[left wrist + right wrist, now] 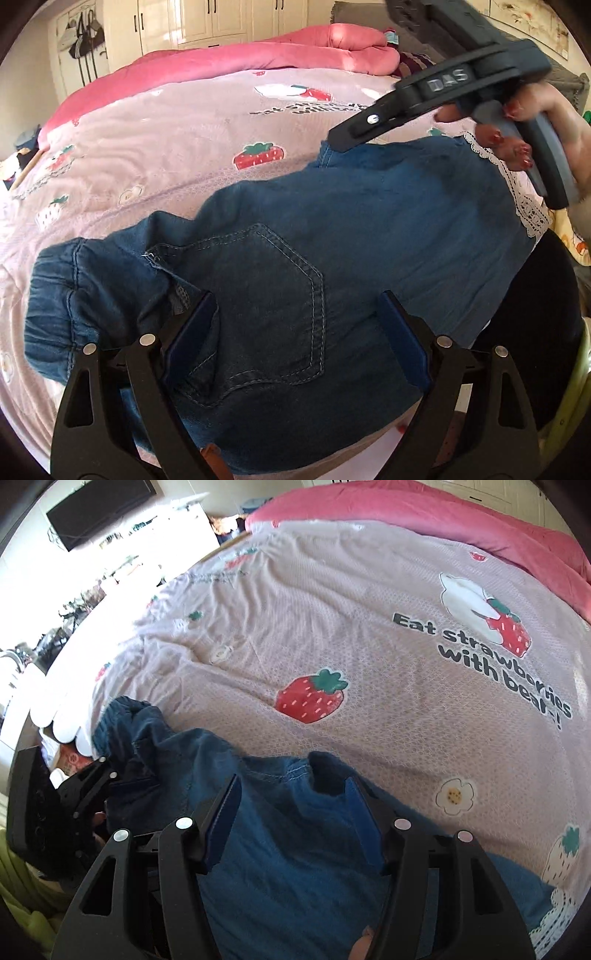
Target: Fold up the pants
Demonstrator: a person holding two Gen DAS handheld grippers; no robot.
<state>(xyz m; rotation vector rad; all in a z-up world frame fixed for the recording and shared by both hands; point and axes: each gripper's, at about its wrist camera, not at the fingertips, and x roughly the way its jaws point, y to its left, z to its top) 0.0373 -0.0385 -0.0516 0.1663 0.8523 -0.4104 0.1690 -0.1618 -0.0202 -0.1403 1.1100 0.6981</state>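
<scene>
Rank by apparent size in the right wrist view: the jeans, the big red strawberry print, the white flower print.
1. Jeans, though nearness to the camera inflates them.
2. Strawberry print.
3. White flower print.

Sunlit bedroom, cream wardrobes [207, 18], wall television [99, 511]

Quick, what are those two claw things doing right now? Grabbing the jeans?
Left gripper: jaws open over the jeans, holding nothing.
Right gripper: jaws open above the jeans, holding nothing.
</scene>
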